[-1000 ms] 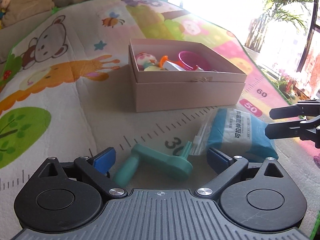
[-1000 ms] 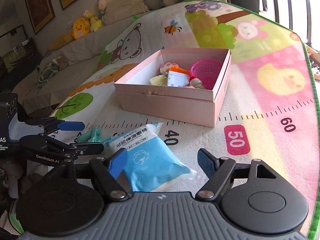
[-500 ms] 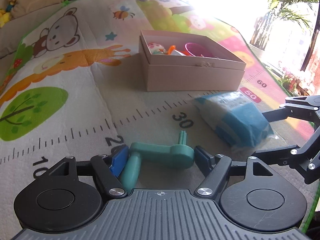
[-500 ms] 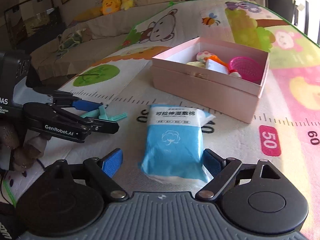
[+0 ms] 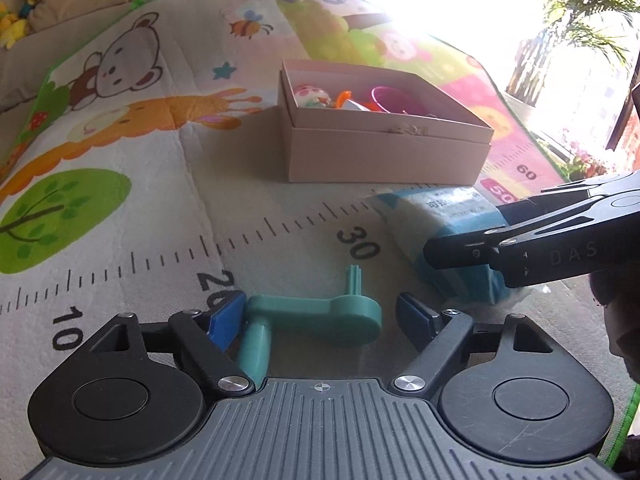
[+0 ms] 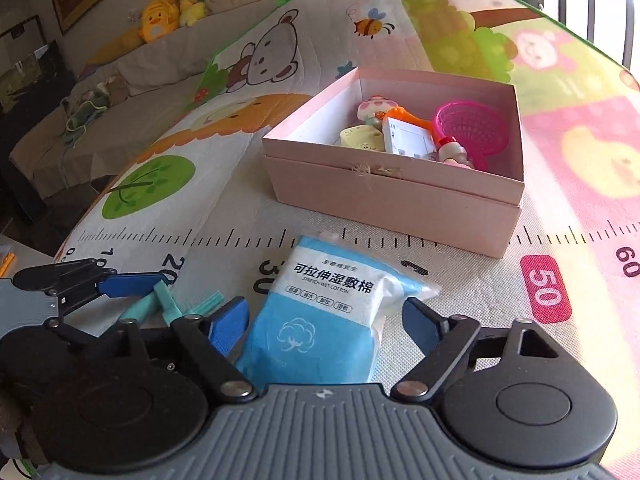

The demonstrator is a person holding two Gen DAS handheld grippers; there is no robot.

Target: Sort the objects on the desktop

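Note:
A teal plastic crank handle lies on the play mat between the open fingers of my left gripper; the left pad is close against its end. It also shows in the right wrist view. A blue pack of wet cotton lies on the mat between the open fingers of my right gripper, which do not press it. The pack also shows in the left wrist view, partly hidden by the right gripper's fingers. A pink open box holds several small toys.
The colourful play mat with a printed ruler covers the surface. A sofa with plush toys stands beyond the mat's far edge. Potted plants stand by a bright window at the right.
Both grippers have moved forward and lower over their objects. The crank now sits deeper between the left fingers and the pack deeper between the right fingers. Nothing has been lifted.

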